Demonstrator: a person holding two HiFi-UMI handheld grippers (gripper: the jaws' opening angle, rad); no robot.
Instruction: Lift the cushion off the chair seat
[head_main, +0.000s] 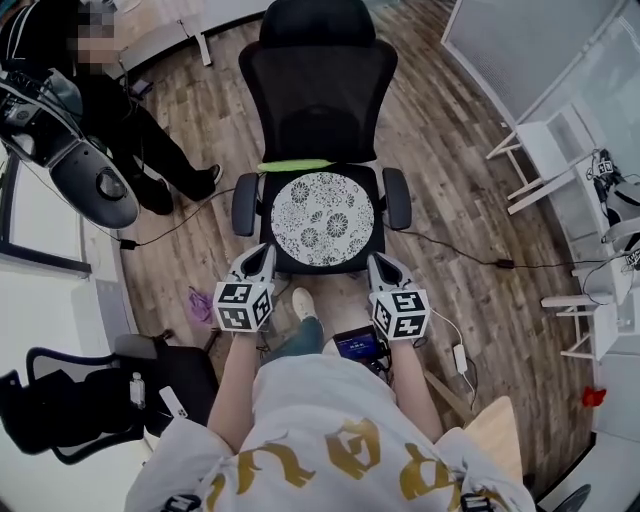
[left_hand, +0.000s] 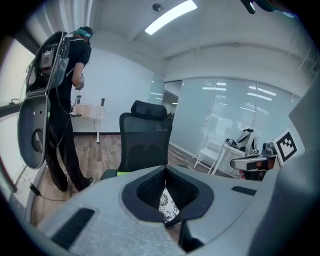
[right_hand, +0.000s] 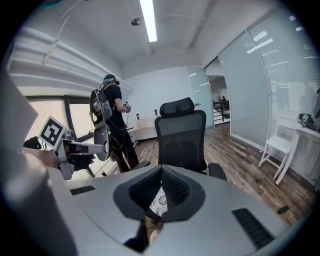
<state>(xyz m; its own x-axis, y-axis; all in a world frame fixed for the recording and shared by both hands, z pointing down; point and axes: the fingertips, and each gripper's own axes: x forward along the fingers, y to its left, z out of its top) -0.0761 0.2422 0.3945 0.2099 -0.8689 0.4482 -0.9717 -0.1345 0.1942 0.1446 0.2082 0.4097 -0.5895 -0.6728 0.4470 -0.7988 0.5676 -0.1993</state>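
- One round patterned cushion (head_main: 323, 218) is laid on the seat of the black chair (head_main: 318, 90); only a sliver is shown in either gripper view.
- Two tools, left gripper (head_main: 264, 256) and right gripper (head_main: 378, 264), are held near the seat's front corners, jaws pressed together, empty.
- One person (head_main: 125, 115) is seen standing left of the chair.

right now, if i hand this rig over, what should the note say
Grippers: left gripper and right gripper are both shut and empty, near the front edge of the seat.
Things: cushion lies flat on the seat, untouched.
Done: nothing lifted.
To do: open the jaws, grip the cushion's edge, lift it off.
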